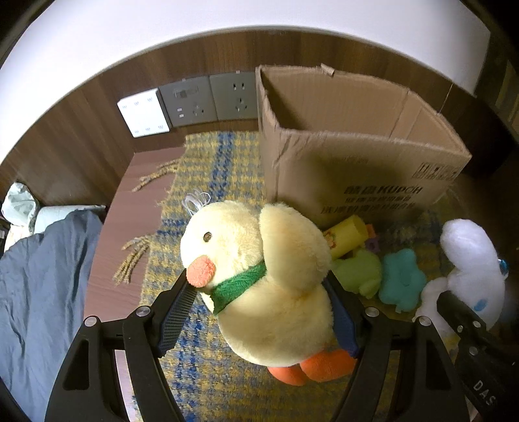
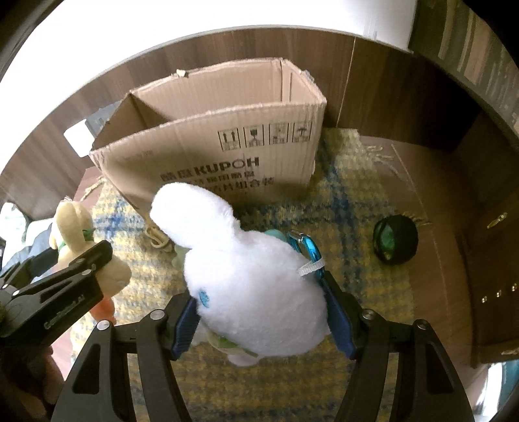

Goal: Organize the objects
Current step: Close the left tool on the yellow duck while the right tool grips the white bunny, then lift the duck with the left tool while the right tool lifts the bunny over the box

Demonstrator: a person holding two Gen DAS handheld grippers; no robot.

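Clamped between the pads of the left tool [image 1: 259, 311], the yellow duck plush [image 1: 269, 285] hangs upright above the rug [image 1: 207, 168], and the right tool [image 2: 262, 321] likewise pinches the white plush [image 2: 246, 285] by its body. Both toys sit just short of the open cardboard box [image 2: 211, 152], which stands ahead and higher than the tools, its long front wall facing them; judging by this, the left hand's duck is nearer the box's left end, the white plush nearer its middle, so each likely needs lifting over that near rim

You see a white wall [image 1: 194, 29] above dark wood panelling [image 1: 65, 152], where two grey sockets [image 1: 211, 100] sit just beside a white switch plate [image 1: 144, 112]. At the left edge lies rumpled blue fabric [image 1: 42, 292], with pale bedding [image 1: 19, 204] behind it. A wooden cabinet [image 2: 486, 259] with small brass fittings stands at your right.
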